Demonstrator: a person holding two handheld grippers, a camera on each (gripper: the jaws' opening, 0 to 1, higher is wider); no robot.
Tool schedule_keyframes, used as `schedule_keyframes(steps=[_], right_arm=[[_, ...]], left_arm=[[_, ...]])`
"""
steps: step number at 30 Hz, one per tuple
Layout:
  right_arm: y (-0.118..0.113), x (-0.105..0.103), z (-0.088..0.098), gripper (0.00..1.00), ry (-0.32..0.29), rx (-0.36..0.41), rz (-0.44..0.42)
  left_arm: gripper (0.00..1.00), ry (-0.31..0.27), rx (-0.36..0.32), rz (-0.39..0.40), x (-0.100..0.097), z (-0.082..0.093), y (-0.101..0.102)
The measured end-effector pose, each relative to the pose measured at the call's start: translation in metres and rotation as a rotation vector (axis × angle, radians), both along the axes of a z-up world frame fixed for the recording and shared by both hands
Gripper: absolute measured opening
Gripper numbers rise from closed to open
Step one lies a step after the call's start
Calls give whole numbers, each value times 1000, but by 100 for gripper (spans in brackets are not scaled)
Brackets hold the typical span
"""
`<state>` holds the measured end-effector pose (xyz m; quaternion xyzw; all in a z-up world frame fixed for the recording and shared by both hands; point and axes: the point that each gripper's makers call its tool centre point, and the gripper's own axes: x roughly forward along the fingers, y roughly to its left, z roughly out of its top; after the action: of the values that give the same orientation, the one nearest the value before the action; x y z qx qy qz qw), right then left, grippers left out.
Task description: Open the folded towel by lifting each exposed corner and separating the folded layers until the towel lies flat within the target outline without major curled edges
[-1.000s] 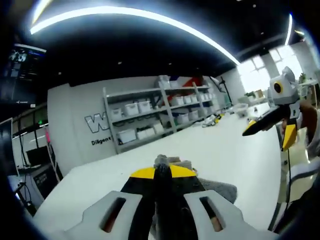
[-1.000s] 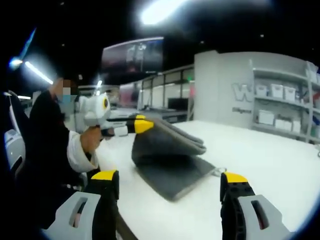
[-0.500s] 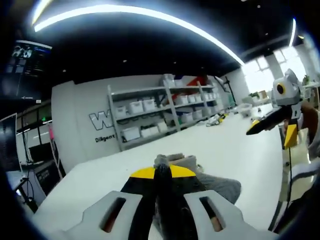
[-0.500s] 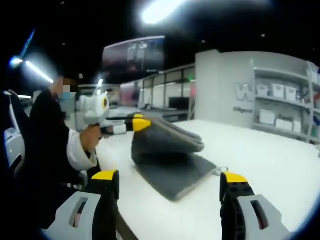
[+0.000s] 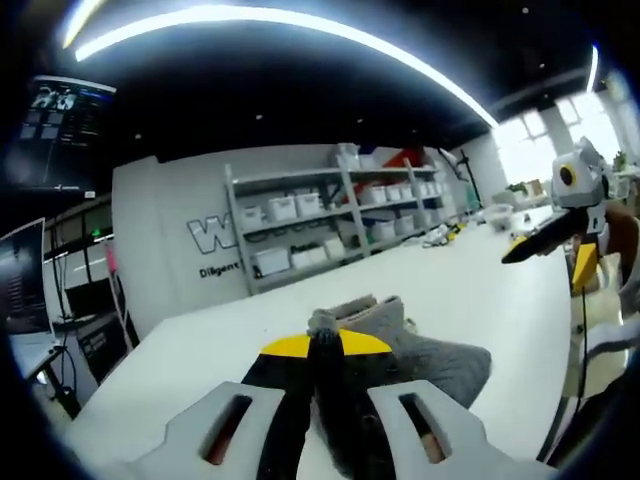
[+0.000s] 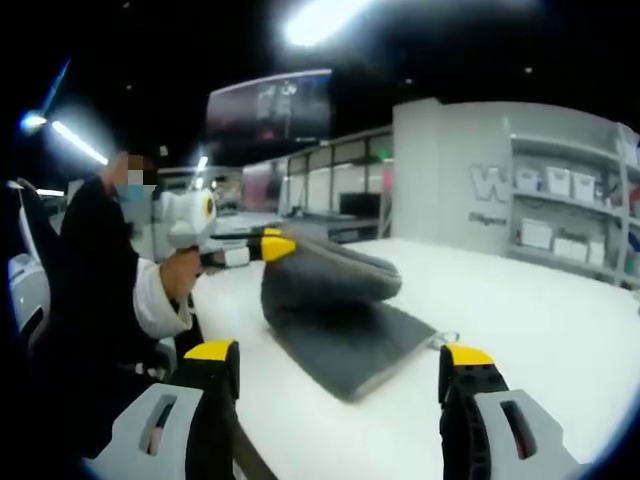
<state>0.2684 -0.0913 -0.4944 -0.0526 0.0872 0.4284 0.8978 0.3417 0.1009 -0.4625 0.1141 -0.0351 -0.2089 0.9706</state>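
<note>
A grey towel [image 6: 335, 315] lies on the white table [image 6: 540, 330], its upper layer lifted off the lower one. My left gripper [image 6: 262, 246] is shut on a corner of that lifted layer, with a person's hand on its handle. In the left gripper view its yellow-tipped jaws [image 5: 324, 345] are pressed together on the grey towel [image 5: 420, 355], which bunches just past them. My right gripper [image 6: 338, 365] stands open in front of the towel, nothing between its fingers; it also shows at the right edge as the right gripper [image 5: 550, 235], raised above the table.
The white table [image 5: 450, 290] stretches far ahead. Grey shelves with white bins [image 5: 320, 215] stand along the back wall. A person in dark clothes [image 6: 95, 290] sits at the table's left edge. Monitors [image 6: 265, 105] hang in the background.
The left gripper has pulled the towel's upper layer a little further back and over, so the fold curls more. The right gripper has stayed open and almost still.
</note>
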Motion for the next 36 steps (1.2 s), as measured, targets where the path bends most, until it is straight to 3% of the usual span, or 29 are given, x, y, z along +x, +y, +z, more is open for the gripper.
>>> schedule_keyframes(steps=[36], right_arm=[[6,1,-5,81,8,-16,11]], left_arm=[[7,16,-28,79,-6,-14,40]])
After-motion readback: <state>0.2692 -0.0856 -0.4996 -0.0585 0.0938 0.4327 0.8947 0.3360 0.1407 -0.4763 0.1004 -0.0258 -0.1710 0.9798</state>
